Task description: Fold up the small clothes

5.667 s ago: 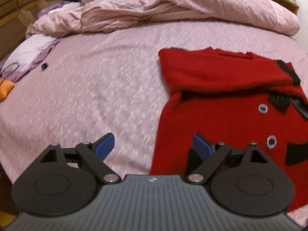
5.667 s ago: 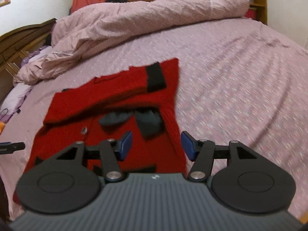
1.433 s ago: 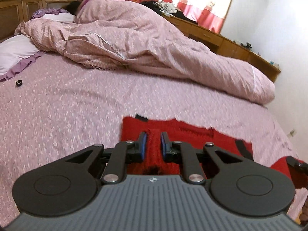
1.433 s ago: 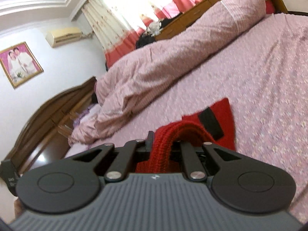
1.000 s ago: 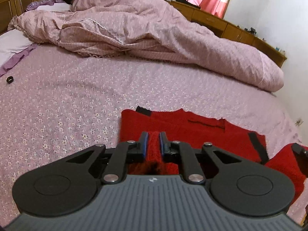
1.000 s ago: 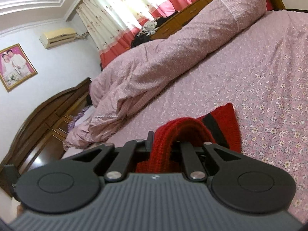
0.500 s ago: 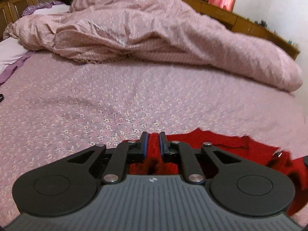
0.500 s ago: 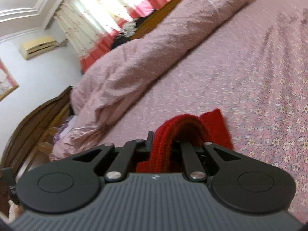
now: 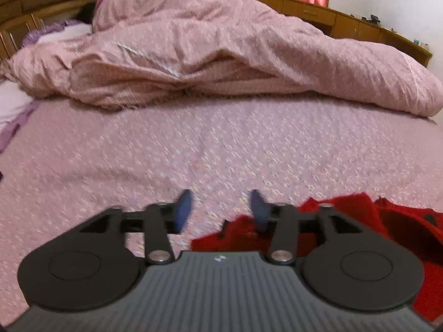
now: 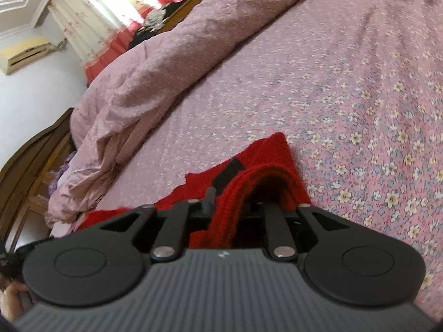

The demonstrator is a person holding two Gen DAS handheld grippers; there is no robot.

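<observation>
A small red knitted sweater (image 9: 357, 215) with black trim lies on the pink flowered bedsheet (image 9: 221, 144). In the left wrist view my left gripper (image 9: 220, 207) is open and empty, its blue fingertips (image 9: 184, 207) spread above the sweater's left edge. In the right wrist view the sweater (image 10: 265, 160) lies folded ahead. A thick fold of red knit (image 10: 235, 202) stands between the fingers of my right gripper (image 10: 238, 207), whose jaws look partly spread around it. Its fingertips are hidden by the cloth.
A bunched pink duvet (image 9: 221, 55) lies across the far side of the bed. A wooden headboard (image 9: 33, 0) and pillows (image 9: 11, 102) are at the left. A wooden cabinet (image 9: 346, 22) runs along the far wall. Curtains (image 10: 110, 8) hang at the window.
My left gripper has opened and let go of the red sweater edge. Both grippers have lowered the sweater toward the sheet. The right jaws look wider apart than before.
</observation>
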